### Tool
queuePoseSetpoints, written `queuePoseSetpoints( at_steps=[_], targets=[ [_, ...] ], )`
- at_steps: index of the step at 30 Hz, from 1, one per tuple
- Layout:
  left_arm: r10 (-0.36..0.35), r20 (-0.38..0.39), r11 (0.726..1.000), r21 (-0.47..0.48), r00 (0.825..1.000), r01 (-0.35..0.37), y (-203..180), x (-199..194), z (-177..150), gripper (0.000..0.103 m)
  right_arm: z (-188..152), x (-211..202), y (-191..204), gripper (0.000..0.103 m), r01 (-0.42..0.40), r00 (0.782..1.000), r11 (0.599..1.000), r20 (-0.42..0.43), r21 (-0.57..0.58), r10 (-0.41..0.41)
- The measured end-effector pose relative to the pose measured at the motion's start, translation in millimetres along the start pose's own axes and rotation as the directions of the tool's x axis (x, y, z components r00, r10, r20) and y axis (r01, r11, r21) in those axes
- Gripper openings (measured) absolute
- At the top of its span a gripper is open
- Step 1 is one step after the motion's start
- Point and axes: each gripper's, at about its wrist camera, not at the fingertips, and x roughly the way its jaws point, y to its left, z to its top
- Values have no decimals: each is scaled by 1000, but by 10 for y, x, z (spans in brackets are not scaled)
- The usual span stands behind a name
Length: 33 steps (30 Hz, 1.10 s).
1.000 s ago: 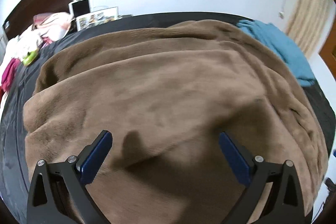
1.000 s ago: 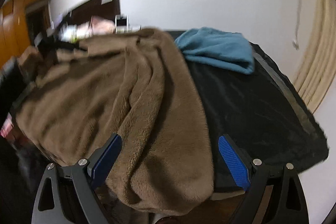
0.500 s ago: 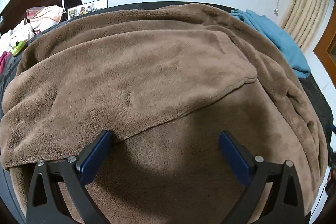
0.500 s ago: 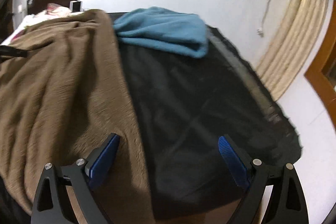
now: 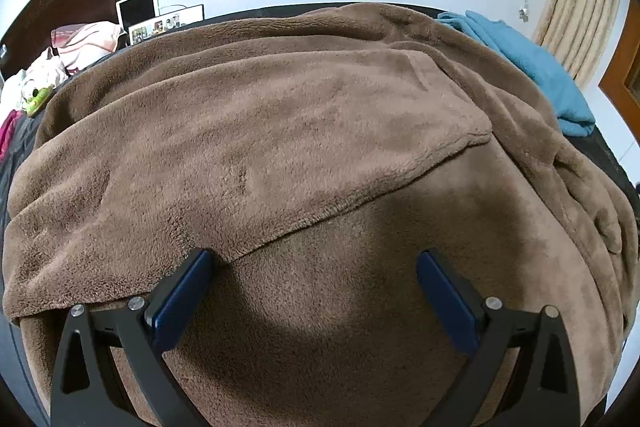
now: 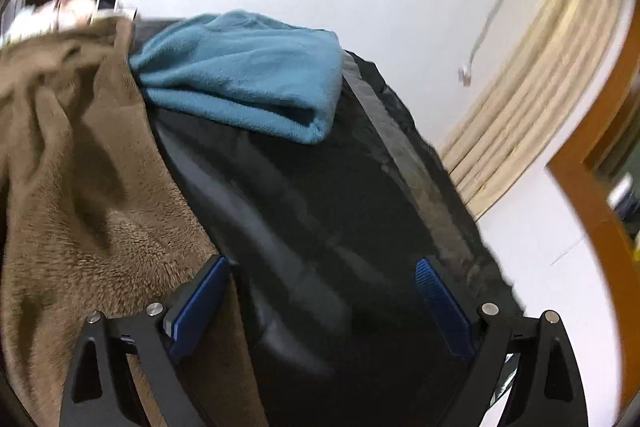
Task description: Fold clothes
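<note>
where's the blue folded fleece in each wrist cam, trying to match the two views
Left wrist: blue folded fleece at upper right, past the brown blanket's far edge.
Right wrist: blue folded fleece at upper centre-left, on the black bed cover.
Shared landmark: the cream curtain at the right.

brown blanket point(image 5: 280, 131) now folded over, right gripper point(image 6: 320, 303) swung aside

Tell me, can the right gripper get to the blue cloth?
Probably yes. The right gripper is open and empty, and only bare black bed cover lies between it and the blue cloth. The brown blanket stays off to its left.
</note>
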Motion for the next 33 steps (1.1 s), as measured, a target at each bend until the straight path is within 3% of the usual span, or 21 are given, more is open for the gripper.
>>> queuePoseSetpoints(
  at_steps=[2, 4, 7, 13, 17, 20, 23, 33],
  targets=[
    [1, 1, 1000, 2, 1000, -1, -7, 5, 1, 102, -156, -222, -192, 95, -106, 994, 986, 28, 125, 103],
    [5, 1, 1000, 6, 1000, -5, -20, 15, 6, 102, -387, -474, -406, 95, -219, 976, 941, 68, 258, 209],
    [1, 2, 1000, 2, 1000, -1, -18, 13, 5, 102, -767, -777, -681, 95, -345, 938, 837, 128, 425, 322],
    [-15, 4, 1000, -21, 1000, 15, 20, -1, -3, 102, -1390, -863, -869, 95, -455, 877, 646, 180, 613, 446],
    [-18, 4, 999, -29, 1000, 19, 29, -5, -10, 102, -1590, -716, -828, 95, -569, 784, 486, 261, 663, 563],
    [-12, 4, 1000, -22, 1000, 12, 21, 2, -13, 102, -1622, -582, -770, 95, -636, 713, 390, 313, 666, 628],
    [-6, 4, 1000, -17, 1000, 6, 14, 9, -12, 102, -1630, -484, -676, 95, -656, 684, 358, 323, 665, 654],
    [2, 8, 1000, -15, 1000, -2, 12, 13, -21, 102, -1685, -253, -509, 95, -654, 669, 359, 288, 666, 685]
  ],
)
